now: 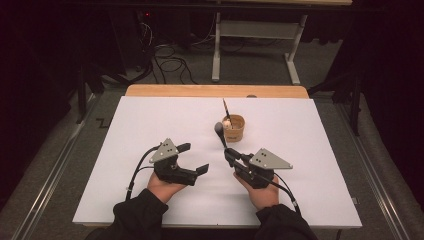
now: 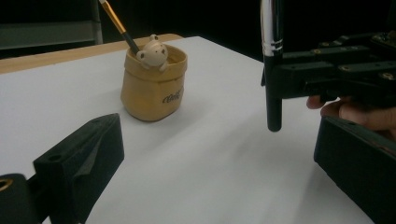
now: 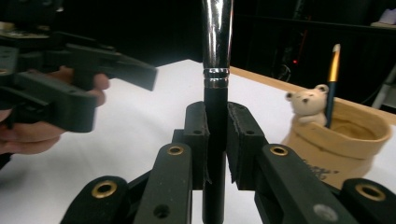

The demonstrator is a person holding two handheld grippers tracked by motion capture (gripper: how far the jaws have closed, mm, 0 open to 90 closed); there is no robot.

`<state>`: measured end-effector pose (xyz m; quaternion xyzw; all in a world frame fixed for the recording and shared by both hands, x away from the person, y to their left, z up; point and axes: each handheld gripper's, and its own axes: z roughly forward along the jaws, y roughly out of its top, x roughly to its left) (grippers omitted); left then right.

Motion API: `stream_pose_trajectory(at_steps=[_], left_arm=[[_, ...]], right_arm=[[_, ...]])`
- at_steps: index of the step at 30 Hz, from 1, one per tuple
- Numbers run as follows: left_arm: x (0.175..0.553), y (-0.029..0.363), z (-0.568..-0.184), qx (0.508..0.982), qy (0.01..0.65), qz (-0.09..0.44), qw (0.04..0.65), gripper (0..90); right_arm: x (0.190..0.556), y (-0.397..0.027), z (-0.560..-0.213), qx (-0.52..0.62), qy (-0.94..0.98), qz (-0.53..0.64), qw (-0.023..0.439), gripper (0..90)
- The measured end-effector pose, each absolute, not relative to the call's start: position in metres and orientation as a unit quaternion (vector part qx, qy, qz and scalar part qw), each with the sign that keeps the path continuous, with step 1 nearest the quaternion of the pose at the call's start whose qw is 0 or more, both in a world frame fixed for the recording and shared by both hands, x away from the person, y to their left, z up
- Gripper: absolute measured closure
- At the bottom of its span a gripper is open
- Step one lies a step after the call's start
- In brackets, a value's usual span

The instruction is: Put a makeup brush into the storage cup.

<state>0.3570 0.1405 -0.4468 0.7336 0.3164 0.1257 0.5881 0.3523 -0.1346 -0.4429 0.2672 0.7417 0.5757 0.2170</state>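
Black jaws of the right gripper (image 1: 231,156) are clenched on the dark handle of a makeup brush (image 1: 220,133), which stands upright just in front of the tan cup (image 1: 234,128). Inside this cup there is a second brush (image 1: 226,109) and a small bear figure (image 2: 152,52). Left gripper (image 1: 194,158) is released, holding nothing, above the white table (image 1: 125,150).

1. The person is wearing dark long sleeves (image 1: 142,212) that are reaching the wrists.
2. The left gripper (image 1: 192,159) is showing a matte black body with a grey three-cornered plate (image 1: 165,150) dotted with small holes.
3. The right gripper (image 1: 231,156) is carrying a like grey plate (image 1: 269,160) on its black frame.
4. Black cables (image 1: 136,172) are trailing from both grippers.
5. Brass-coloured rivets (image 3: 175,150) are sitting in the black jaw links, and dark pads are lining the jaws.
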Motion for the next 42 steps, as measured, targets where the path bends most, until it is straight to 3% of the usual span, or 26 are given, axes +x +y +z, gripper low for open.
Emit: stream_pose_trajectory(at_steps=[23, 42], left_arm=[[0.35, 0.142, -0.437, 0.71, 0.313, 0.101, 0.622, 17.8], [0.349, 0.142, -0.435, 0.704, 0.307, 0.088, 0.634, 47.4]], right_arm=[[0.341, -0.113, -0.456, 0.239, 0.753, 0.581, 0.197, 81.0], [0.337, -0.103, -0.459, 0.222, 0.762, 0.578, 0.189, 80.9]])
